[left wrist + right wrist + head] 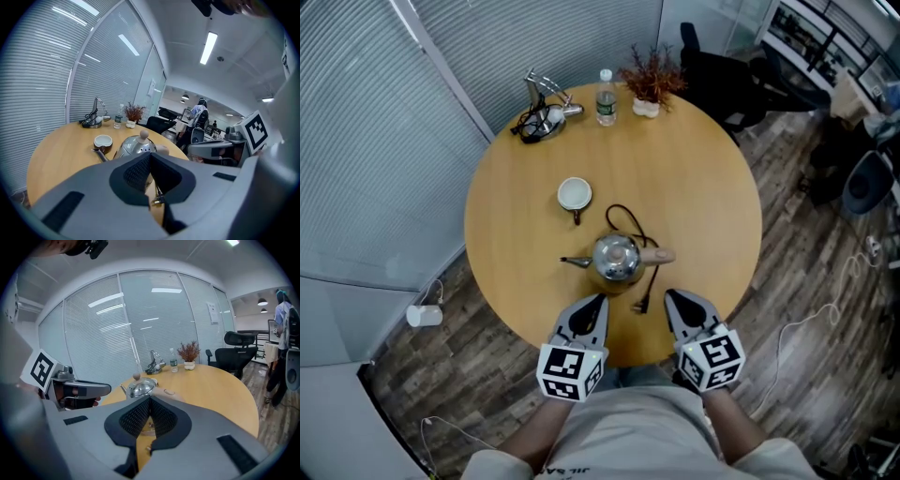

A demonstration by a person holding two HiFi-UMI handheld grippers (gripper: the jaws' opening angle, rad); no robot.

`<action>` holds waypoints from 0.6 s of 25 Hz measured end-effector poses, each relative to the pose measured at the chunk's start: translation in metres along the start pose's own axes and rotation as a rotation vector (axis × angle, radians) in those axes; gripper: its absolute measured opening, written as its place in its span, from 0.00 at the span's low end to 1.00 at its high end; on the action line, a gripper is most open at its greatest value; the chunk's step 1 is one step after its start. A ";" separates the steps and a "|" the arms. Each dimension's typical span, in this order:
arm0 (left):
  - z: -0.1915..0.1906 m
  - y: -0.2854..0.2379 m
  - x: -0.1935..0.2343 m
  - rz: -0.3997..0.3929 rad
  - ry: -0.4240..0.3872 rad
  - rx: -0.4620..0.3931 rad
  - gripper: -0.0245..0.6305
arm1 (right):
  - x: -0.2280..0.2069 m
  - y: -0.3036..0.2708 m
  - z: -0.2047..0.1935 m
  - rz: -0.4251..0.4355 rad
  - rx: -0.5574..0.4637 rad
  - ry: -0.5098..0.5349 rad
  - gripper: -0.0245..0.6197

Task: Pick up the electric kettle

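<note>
while both claws are hovering over the near edge of the round wooden surface (712, 187), the electric kettle (617, 258) is standing upright just ahead of them, and neither one is touching it. the steel kettle is sitting a little nearer the person than the middle of the surface, with its spout (574, 262) pointing to the left of the head view and its pale handle (658, 255) sticking out to the right. the left claw (596, 302) is pointing at the kettle's near left side, and its jaws are pressing together with nothing between them. the right claw (673, 298) is hanging just short of the handle's end, its jaws likewise closed on nothing. a black power cord (623, 217) is looping behind the kettle and running down its right side, its plug (642, 305) lying between the two claw tips. a cup (575, 194), white inside, is standing beyond the kettle, slightly left. along the far edge a metal stand (544, 111) tangled with black cables, a water bottle (606, 97) and a small potted plant (649, 89) are standing in a row. a black office chair (717, 70) is standing on the floor beyond the surface.
</note>
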State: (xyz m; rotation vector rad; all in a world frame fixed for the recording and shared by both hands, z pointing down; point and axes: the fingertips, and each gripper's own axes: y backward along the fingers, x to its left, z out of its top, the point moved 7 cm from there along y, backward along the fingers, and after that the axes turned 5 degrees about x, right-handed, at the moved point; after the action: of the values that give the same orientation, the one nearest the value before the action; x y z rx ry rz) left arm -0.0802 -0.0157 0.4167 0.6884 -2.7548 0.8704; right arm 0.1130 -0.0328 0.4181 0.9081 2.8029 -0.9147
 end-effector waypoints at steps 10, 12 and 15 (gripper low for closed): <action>-0.004 -0.012 0.001 -0.019 -0.005 0.027 0.04 | -0.007 -0.013 -0.008 -0.015 0.021 -0.020 0.09; -0.005 -0.014 0.001 -0.021 -0.002 0.030 0.04 | -0.008 -0.015 -0.012 -0.018 0.031 -0.023 0.09; -0.007 -0.018 0.002 -0.020 0.004 0.036 0.04 | -0.012 -0.018 -0.017 -0.025 0.042 -0.026 0.09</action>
State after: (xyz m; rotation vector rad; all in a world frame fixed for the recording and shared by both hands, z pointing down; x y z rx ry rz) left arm -0.0729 -0.0251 0.4318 0.7185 -2.7297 0.9179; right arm 0.1147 -0.0413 0.4436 0.8626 2.7895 -0.9850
